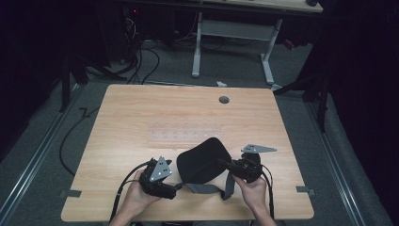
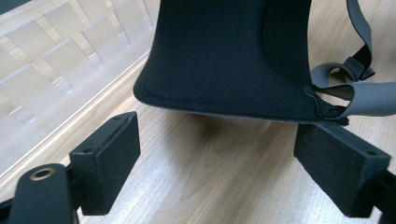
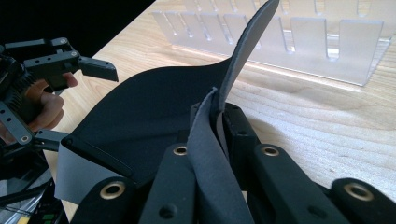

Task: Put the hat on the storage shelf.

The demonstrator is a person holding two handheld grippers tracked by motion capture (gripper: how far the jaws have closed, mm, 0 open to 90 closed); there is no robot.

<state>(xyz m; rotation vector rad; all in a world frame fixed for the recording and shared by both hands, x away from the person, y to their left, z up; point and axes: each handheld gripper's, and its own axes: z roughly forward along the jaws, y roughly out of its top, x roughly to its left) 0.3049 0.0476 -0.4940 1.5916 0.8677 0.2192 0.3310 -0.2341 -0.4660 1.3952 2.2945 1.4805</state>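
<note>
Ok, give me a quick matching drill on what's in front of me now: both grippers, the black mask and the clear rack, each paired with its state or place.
Things:
1. left gripper
2. right gripper
3. black eye mask
4. clear slotted rack

States or places:
a. clamped on the mask's edge by its grey strap
b. lying flat on the table beyond the mask
c. jaws wide apart, nothing between them
d. lifted at one edge, between the two grippers

Pairs: 1-c, 2-a, 3-d, 4-b
</note>
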